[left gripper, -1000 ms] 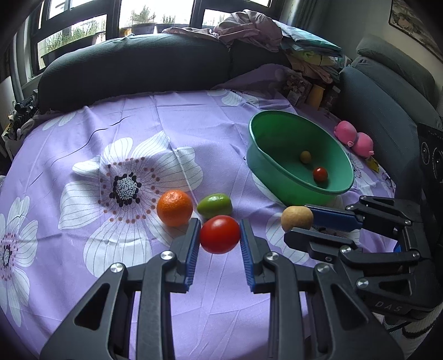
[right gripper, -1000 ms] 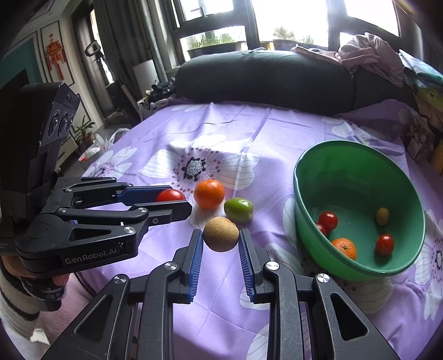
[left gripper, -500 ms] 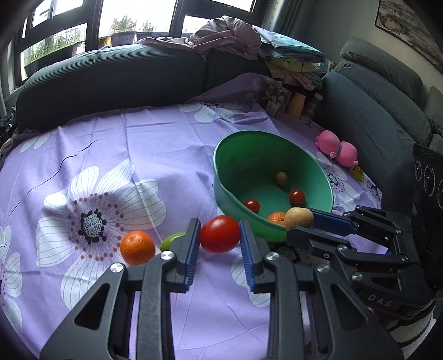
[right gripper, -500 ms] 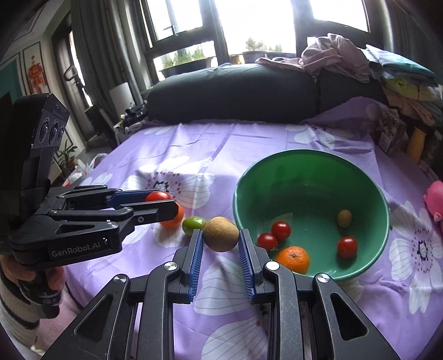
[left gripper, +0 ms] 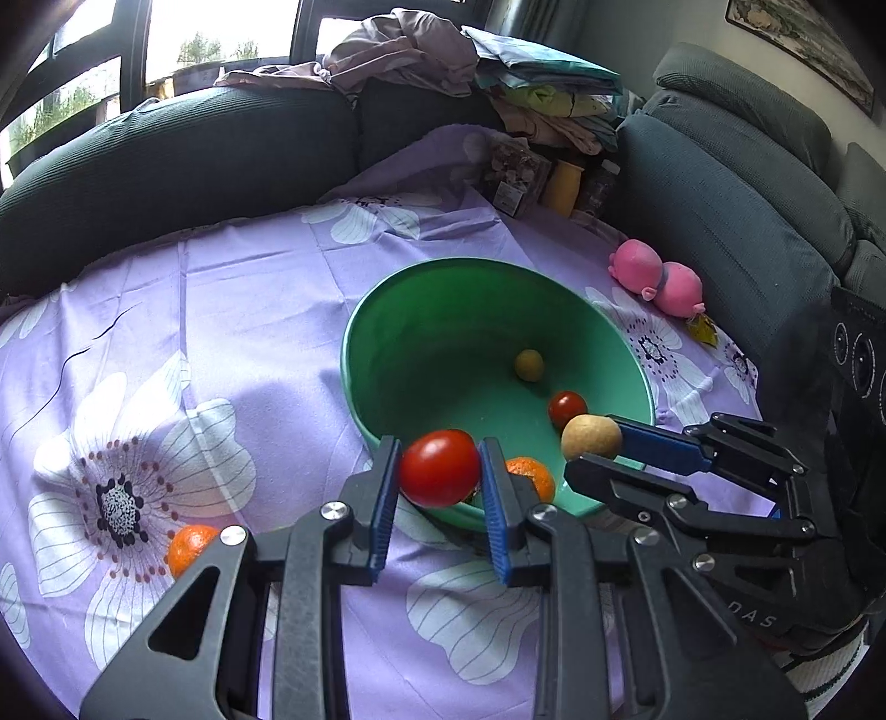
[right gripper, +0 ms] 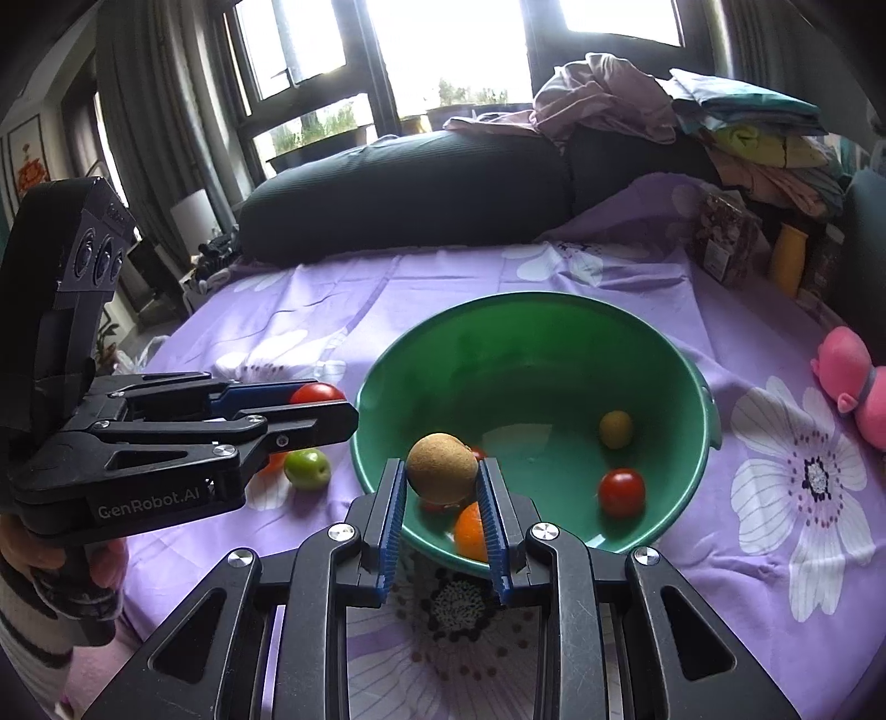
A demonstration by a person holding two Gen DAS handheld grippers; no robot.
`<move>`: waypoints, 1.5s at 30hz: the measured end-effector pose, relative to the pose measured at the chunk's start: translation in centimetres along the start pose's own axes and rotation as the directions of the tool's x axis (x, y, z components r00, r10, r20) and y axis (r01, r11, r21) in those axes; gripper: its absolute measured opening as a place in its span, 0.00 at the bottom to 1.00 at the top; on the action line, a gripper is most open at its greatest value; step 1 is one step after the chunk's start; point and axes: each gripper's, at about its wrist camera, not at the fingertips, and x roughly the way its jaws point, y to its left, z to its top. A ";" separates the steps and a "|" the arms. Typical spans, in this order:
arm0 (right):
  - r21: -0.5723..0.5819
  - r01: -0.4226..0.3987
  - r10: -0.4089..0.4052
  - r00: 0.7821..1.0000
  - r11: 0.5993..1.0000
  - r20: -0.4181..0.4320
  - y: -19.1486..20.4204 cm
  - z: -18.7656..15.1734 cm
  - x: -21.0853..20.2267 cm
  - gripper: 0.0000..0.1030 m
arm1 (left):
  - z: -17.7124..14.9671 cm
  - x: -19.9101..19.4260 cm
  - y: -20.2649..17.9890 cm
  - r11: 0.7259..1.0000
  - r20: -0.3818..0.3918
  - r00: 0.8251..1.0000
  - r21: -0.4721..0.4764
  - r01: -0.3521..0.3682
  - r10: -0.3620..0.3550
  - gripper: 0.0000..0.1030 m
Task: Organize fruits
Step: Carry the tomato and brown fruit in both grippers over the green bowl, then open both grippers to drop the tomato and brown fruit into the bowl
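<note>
My left gripper [left gripper: 440,468] is shut on a red tomato [left gripper: 439,468] and holds it above the near rim of the green bowl [left gripper: 387,310]. My right gripper [right gripper: 442,469] is shut on a brown kiwi [right gripper: 441,467], also over the bowl's [right gripper: 554,315] near rim. In the bowl lie an orange [right gripper: 470,529], a small yellow-green fruit [right gripper: 616,429] and small tomatoes [right gripper: 621,492]. On the purple flowered cloth to the left lie an orange [left gripper: 188,548] and a green fruit [right gripper: 307,468].
A pink plush toy [left gripper: 659,277] lies on the cloth right of the bowl. A dark sofa [left gripper: 183,149] runs behind the table, with piled clothes [left gripper: 421,50] on it. Jars and a yellow bottle [right gripper: 786,260] stand at the far right corner.
Both grippers have carried their fruit from the cloth beside the orange and green fruit to the right, up to the bowl's near rim. Both stay shut on their fruit.
</note>
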 end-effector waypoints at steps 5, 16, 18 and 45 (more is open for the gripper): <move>0.009 0.023 -0.023 1.000 1.000 -0.010 -0.9 0.0 0.6 0.28 | 0.3 1.3 -0.3 1.000 -0.023 1.000 0.009 0.005 -0.004 0.27; 0.019 0.036 -0.035 0.999 0.999 -0.030 -2.1 0.2 1.6 0.28 | 0.6 3.1 -0.8 1.000 -0.058 0.998 0.023 0.006 -0.004 0.27; 0.018 0.039 -0.039 0.999 0.999 -0.033 -2.3 0.2 1.7 0.28 | 0.7 3.4 -0.9 1.000 -0.064 0.998 0.025 0.007 -0.005 0.27; 0.026 0.090 -0.088 0.993 0.996 -0.076 -2.8 0.3 2.4 0.28 | 1.0 4.8 -1.0 1.000 -0.084 0.996 0.020 -0.009 0.011 0.28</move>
